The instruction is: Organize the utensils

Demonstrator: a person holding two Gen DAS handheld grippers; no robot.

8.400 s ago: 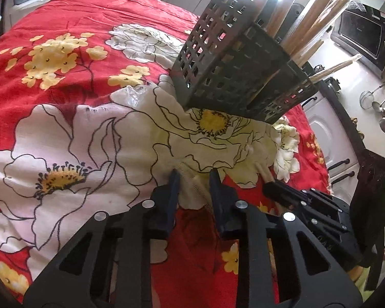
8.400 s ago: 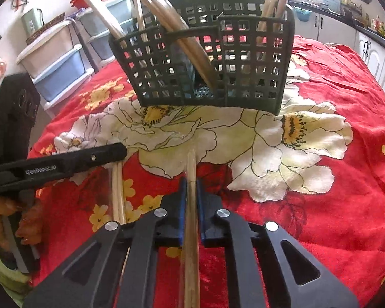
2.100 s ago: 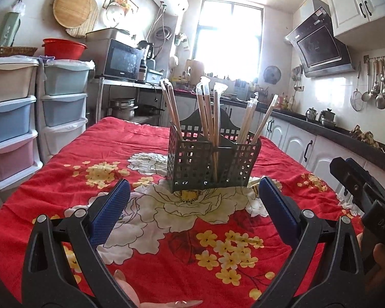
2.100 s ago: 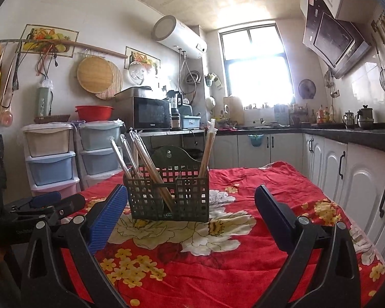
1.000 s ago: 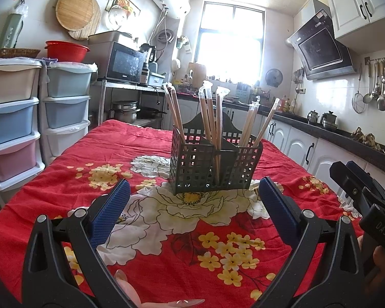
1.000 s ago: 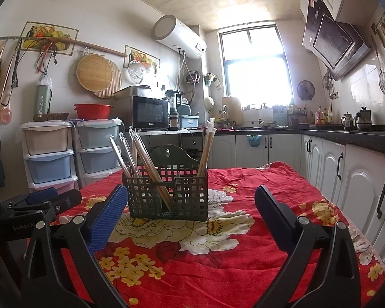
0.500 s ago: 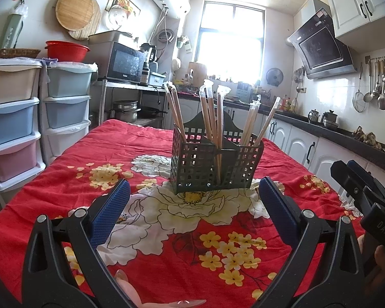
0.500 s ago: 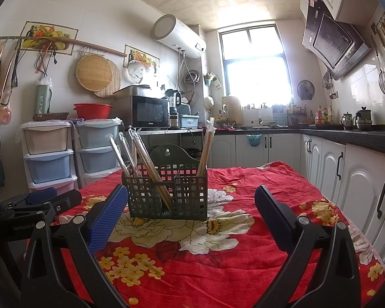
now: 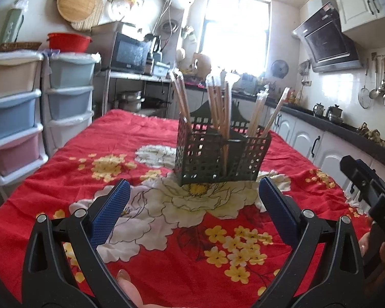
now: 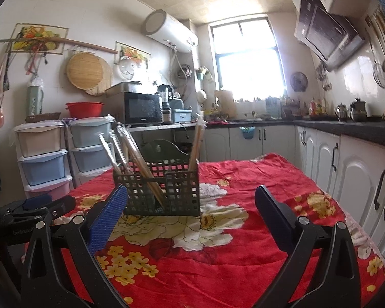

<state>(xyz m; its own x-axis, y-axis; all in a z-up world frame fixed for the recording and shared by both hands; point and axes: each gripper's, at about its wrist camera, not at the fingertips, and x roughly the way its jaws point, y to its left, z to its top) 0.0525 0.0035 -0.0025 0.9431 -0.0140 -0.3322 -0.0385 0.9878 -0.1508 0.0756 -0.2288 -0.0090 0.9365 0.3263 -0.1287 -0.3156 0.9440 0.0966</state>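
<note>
While both grippers hang empty over the red flower-print tablecloth [image 9: 146, 138] | dark green plastic lattice utensil basket [image 9: 219, 157] upright mid-table | wooden chopsticks [image 9: 219, 110] standing inside | left gripper [image 9: 192, 205] spread wide | right gripper [image 10: 191, 211] spread wide

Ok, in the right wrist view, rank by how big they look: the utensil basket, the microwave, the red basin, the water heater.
As they appear there, largest first:
1. utensil basket
2. water heater and microwave look about alike, so I won't rank them
3. red basin
The basket stands much nearer the camera, so this says little about true size.
</note>
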